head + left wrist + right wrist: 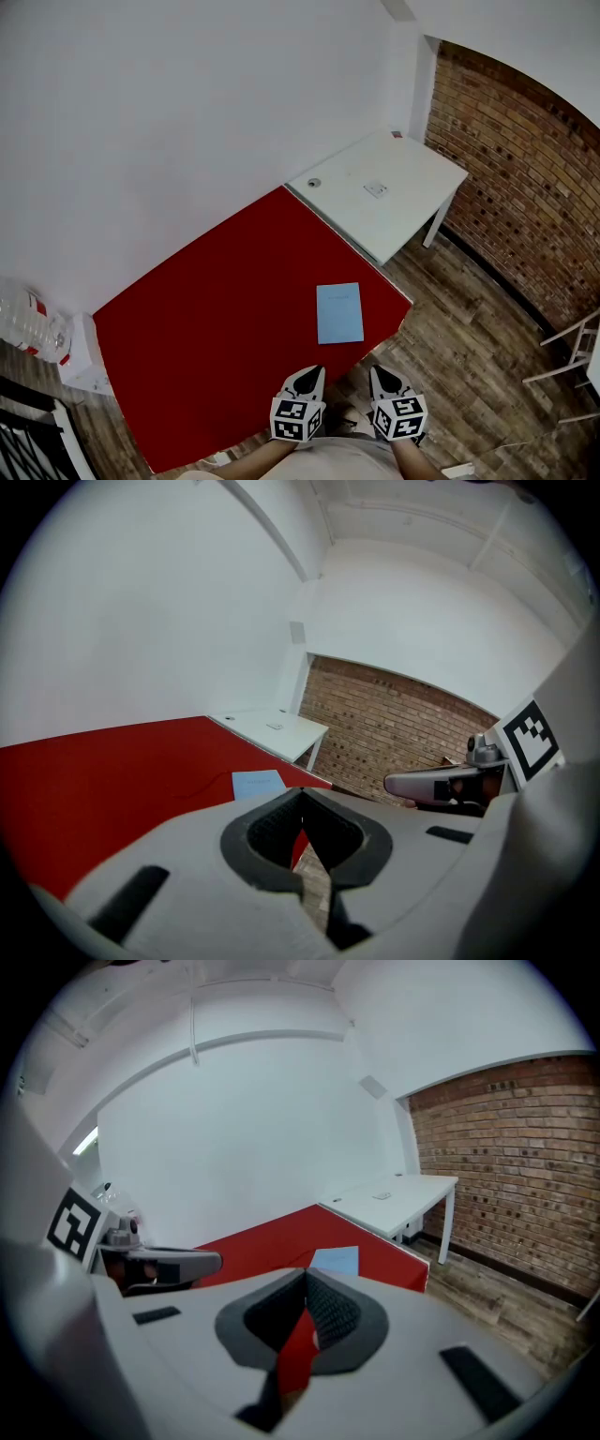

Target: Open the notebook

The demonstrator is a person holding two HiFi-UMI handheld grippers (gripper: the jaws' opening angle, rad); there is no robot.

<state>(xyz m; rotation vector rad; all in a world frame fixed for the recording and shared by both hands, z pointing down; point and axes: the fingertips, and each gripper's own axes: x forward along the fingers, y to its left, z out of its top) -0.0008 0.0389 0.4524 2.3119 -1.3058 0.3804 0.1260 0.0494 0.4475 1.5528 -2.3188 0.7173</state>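
1. Presently at the approach step. Nothing touches the notebook (pixel 339 312), which lies closed and flat, light blue cover up, on the red table (pixel 206 309), toward its near right corner.
2. The left gripper (pixel 307 375) and right gripper (pixel 386 375) hang side by side close to my body, at the table's near edge. Both are short of the notebook and apart from it. It sits just beyond them, roughly between their two lines.
3. In the left gripper view the tips meet with nothing caught between them. The right gripper view shows the same: pads together, only red tabletop visible through the gap behind the tips. Both are empty.
4. A white desk (pixel 412 169) butts against the red table's far right side, with a brick wall (pixel 525 187) beyond it. Neither is in the way.
5. My judgement is that the task is barely begun. The next move calls for carrying both grippers forward over the near edge, then working one tip under the cover's free edge. I cannot tell from here which side the spine is on.
6. The cover looks thin and lies flush, so closed tips may skate off it. I expect to part one gripper's jaws slightly to pinch the cover alone, with the other gripper pressing the book down so it does not slide.
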